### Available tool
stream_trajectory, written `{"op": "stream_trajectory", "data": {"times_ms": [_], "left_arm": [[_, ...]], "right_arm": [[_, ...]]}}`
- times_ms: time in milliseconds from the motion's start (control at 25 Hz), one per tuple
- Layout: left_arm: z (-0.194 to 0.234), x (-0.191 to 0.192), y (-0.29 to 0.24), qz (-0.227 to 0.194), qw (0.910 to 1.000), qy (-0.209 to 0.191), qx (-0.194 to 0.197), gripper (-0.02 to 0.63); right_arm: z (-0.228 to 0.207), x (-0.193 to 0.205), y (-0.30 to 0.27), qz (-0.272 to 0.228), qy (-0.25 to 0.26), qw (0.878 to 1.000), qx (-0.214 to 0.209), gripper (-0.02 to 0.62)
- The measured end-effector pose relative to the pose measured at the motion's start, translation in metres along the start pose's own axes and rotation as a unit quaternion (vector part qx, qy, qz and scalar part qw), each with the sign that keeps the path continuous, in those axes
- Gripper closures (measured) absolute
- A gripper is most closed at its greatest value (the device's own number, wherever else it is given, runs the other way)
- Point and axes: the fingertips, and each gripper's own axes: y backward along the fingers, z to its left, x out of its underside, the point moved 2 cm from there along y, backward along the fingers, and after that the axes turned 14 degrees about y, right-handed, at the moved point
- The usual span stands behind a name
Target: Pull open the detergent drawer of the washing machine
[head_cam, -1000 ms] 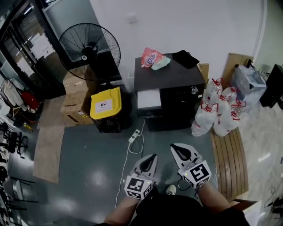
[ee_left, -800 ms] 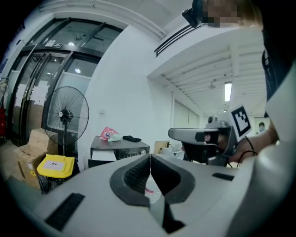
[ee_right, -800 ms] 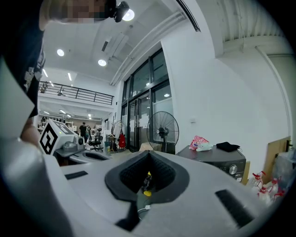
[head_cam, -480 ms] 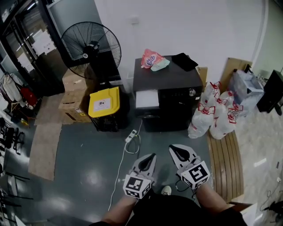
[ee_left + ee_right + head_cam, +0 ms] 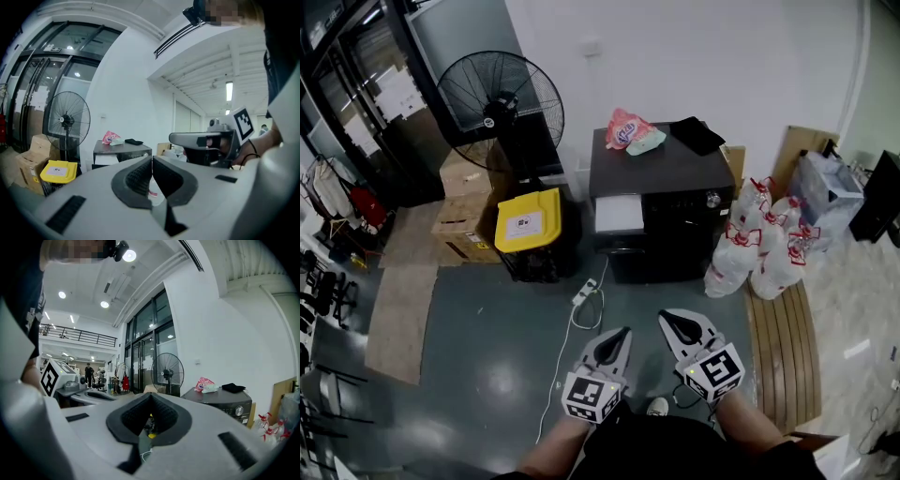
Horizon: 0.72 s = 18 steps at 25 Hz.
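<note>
Near the waist, left tool (image 5: 623,334) and right tool (image 5: 667,319) point forward, closed.

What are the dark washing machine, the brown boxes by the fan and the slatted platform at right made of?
The washing machine looks like painted metal, dark with soft sheen. The boxes look cardboard, dull plain brown. The platform is probably wood: pale parallel slats.
</note>
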Motion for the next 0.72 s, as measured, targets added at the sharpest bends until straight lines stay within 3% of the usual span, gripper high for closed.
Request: {"op": "stream_trajectory", "data": {"times_ms": [720], "left_arm": [[0.014,-0.003,-0.002,-0.002,0.9999,0.005,-0.012,0.6]], "right_arm": [[-0.002,0.006,-0.013,-0.004,-0.014,1.0,-0.003,0.594]]}}
